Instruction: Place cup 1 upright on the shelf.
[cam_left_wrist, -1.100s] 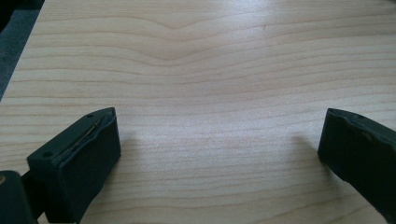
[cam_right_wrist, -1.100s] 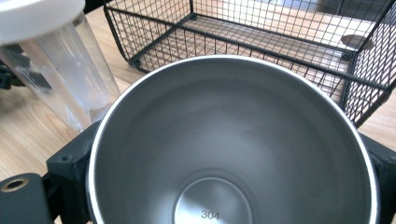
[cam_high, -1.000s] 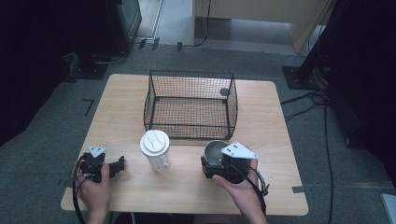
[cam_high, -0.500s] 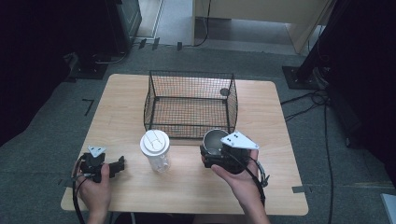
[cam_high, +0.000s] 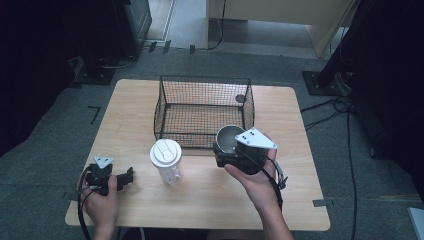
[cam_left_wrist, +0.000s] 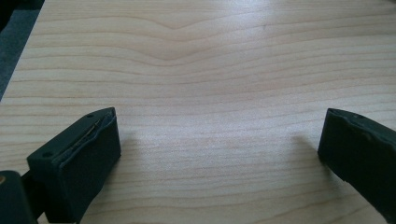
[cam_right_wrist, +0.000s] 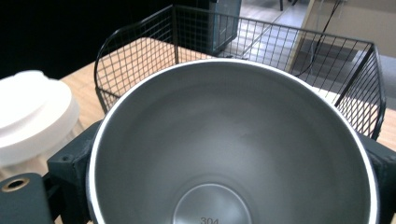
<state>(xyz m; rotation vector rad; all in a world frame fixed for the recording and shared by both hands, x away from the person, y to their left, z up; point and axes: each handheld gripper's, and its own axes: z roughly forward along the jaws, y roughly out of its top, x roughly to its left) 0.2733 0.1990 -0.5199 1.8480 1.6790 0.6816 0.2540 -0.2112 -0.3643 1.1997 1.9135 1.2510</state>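
Setting: wooden table (cam_high: 150, 110) on grey carpet, with dark stands and cables on the floor around it.

Right gripper: right gripper (cam_high: 231, 150) is clamped on a steel cup (cam_high: 229, 139), one jaw on each side of the cup wall, held in front of the near wall of the wire basket (cam_high: 202, 111).

Cup, seen from its own gripper: the right gripper view looks straight down into the cup (cam_right_wrist: 229, 149); the bare inside and a stamped mark on the bottom show here, which the high view is too far off to give. The basket (cam_right_wrist: 280, 51) rises just beyond the cup's rim, and a white lid (cam_right_wrist: 32, 114) sits off to that gripper's left.

Lidded tumbler: in the high view the lid belongs to a clear tumbler (cam_high: 167, 161) that stands upright on the table, beside the right gripper and apart from it, between the two hands.

Left gripper: left gripper (cam_high: 120, 178) rests near the table's near left corner, well apart from the tumbler. The left gripper view shows its jaws spread wide over bare wood (cam_left_wrist: 201, 70), nothing between them; the high view gives too little detail to judge this.

Change from earlier: the right hand (cam_high: 252, 180) and the cup are higher and closer to the basket's near wall than a second ago. The grip is unchanged. The left gripper and tumbler sit where they were.
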